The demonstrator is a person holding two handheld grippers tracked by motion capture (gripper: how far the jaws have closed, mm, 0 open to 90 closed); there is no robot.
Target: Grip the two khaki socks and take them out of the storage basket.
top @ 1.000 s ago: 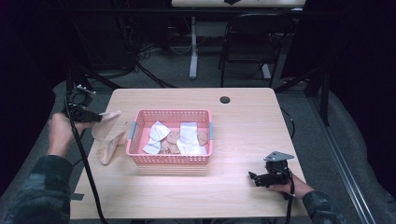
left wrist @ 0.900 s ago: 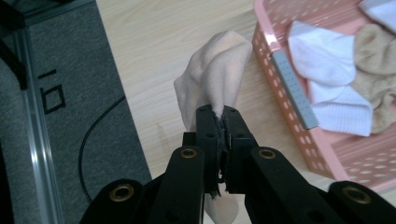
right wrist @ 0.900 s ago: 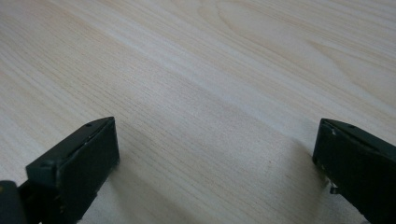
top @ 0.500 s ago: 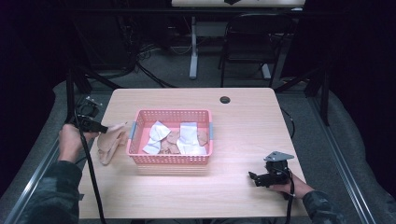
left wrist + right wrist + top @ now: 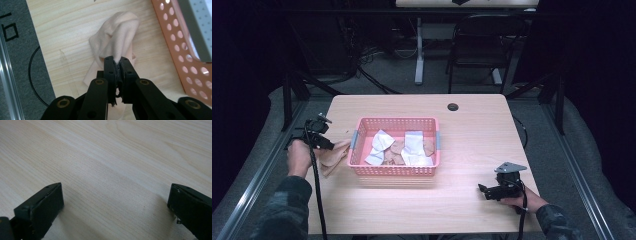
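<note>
Inspector: Cloth (image 5: 113, 37) is found clamped between the jaws of the left gripper (image 5: 117, 61), with the jaws pressed together on a fold of it. The rest of it lies on the table (image 5: 472, 135), just beside the left wall of the basket (image 5: 394, 171).

Second: And the risk?

Inspector: The pinch is taken on a thin edge only. If the cloth is lifted quickly, it could be pulled out of the jaws and dropped. If it is carried low toward the basket, the hanging part could be caught on the rim and dragged, or the basket pushed along the table.

Second: Is more than one piece held?

Inspector: It appears to be one folded piece, though in the high view the heap is too small for this to be settled. A second layer, if caught, would be lifted with it.

Second: The right gripper (image 5: 115, 202)?

Inspector: Its jaws are seen wide apart over bare table, with nothing between them, well apart from the basket. No hazard is noted there.
</note>
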